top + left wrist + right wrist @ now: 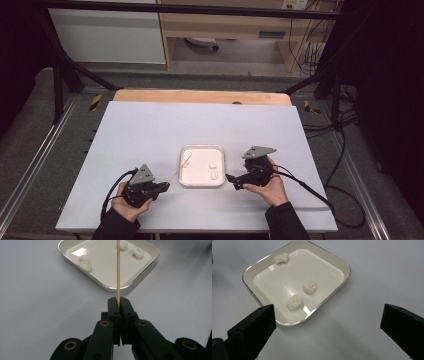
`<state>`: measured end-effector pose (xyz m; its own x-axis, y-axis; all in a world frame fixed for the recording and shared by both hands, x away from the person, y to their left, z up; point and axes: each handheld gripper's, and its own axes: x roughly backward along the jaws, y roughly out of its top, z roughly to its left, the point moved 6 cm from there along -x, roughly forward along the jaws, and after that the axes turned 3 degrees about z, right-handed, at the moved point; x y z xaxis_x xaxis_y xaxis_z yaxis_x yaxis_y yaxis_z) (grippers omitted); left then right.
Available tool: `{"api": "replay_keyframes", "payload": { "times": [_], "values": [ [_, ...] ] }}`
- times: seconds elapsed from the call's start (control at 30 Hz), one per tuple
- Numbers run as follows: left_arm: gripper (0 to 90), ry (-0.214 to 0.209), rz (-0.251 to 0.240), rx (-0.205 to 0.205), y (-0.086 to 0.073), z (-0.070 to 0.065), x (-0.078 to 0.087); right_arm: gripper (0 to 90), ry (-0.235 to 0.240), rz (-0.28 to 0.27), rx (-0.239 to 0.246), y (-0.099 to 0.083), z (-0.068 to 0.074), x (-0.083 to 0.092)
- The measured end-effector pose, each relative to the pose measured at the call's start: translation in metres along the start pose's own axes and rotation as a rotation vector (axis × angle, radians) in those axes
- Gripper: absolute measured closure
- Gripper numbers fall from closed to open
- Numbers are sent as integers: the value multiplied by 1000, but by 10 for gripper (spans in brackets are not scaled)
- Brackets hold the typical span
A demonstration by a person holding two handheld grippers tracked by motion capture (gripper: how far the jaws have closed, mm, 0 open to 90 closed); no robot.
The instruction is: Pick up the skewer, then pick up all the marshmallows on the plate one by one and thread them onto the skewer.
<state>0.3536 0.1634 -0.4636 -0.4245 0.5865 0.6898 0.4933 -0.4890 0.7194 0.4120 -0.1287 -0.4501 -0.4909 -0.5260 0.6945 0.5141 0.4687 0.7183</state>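
A square white tray (202, 146) sits on the table in front of the person, with three small white crumbly lumps (309, 286) in it. My left gripper (118, 302) is shut on the near end of a thin wooden skewer (118, 270). The skewer slants up over the tray's (141, 271) near rim toward the lumps (85, 263). In the high view this gripper (165, 186) lies left of the tray, and the skewer (180, 169) crosses its left edge. My right gripper (328, 315) stands wide open just right of the tray (329, 254), with nothing between its jaws, which point at it (231, 182).
The tray rests on a white board (150, 130) that covers a wooden table (200, 96). Black frame posts (60, 85) stand at the far corners, and cables (340, 150) trail down the right side. Bare board lies behind and beside the tray.
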Motion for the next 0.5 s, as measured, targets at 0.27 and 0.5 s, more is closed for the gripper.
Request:
{"api": "replay_keyframes", "payload": {
  "times": [0.27,0.5],
  "values": [
    [884,-2,-17,21,-3,2,0,9,14,-39,-21,18,5,-13],
    [884,-4,-31,25,-3,3,0,12,17,-40,-35,30,7,-29]
  ]
}}
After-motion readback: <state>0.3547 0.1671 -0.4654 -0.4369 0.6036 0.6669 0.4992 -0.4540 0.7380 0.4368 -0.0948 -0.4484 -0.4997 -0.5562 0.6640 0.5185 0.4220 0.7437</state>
